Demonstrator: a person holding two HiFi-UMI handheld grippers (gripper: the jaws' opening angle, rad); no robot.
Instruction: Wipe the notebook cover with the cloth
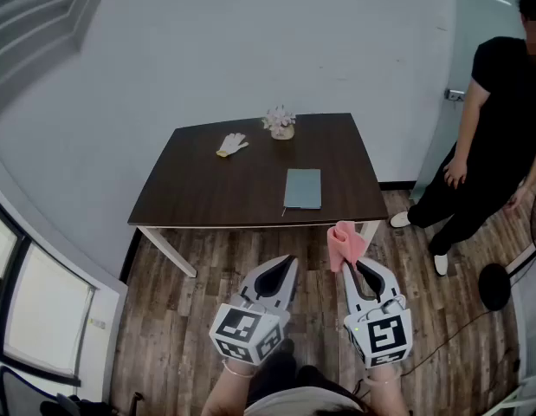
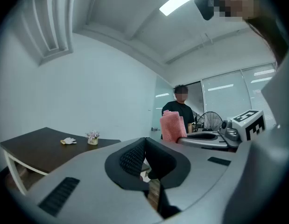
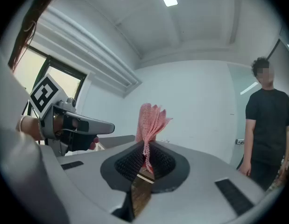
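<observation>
A grey-green notebook (image 1: 303,188) lies flat on the dark brown table (image 1: 207,199), toward its near right side. My right gripper (image 1: 352,265) is shut on a pink cloth (image 1: 345,243), which sticks up from the jaw tips; the cloth (image 3: 150,122) also stands upright in the right gripper view. This gripper hovers over the floor just short of the table's front edge. My left gripper (image 1: 290,262) is beside it, shut with nothing in it, tips (image 2: 144,140) together. The cloth (image 2: 172,127) shows to the right in the left gripper view.
A white glove (image 1: 233,144) and a small flower pot (image 1: 280,123) sit at the table's far side. A person in black (image 1: 493,128) stands at the right by a glass door. A fan and cable lie on the wooden floor (image 1: 207,319) at far right.
</observation>
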